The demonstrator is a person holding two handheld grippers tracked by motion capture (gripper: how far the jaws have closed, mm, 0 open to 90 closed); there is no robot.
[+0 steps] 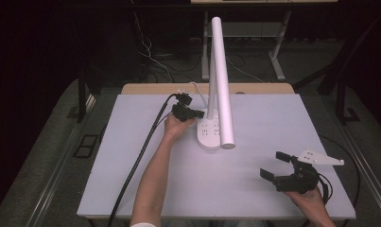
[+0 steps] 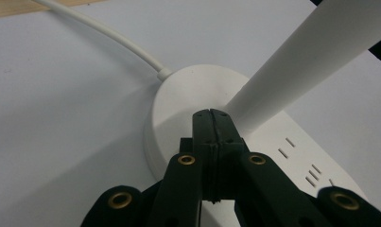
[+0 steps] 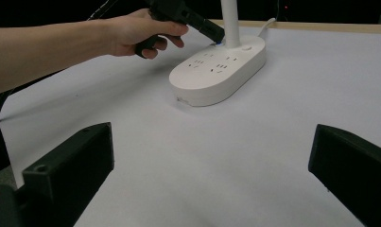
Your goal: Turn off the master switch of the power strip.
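L gripper (image 2: 211, 124) was pressed together on the lamp (image 1: 211, 128) base – R gripper (image 1: 278, 165) spread, idle. Base looked heavy, stiff, smooth; arm top-heavy – better hold the stem low.

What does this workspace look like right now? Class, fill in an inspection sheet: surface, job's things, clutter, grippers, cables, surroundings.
Surface: white table top, wooden strip along its far edge.
Job's things: white desk lamp, oval base with sockets, tube head angled forward.
Clutter: nothing seen.
Grippers: left gripper shut, tips on the base beside the stem; right gripper open, apart from the lamp, near the table's right corner.
Cables: white lamp cord; black gripper cable.
Surroundings: dark room, table legs and loose wires behind.
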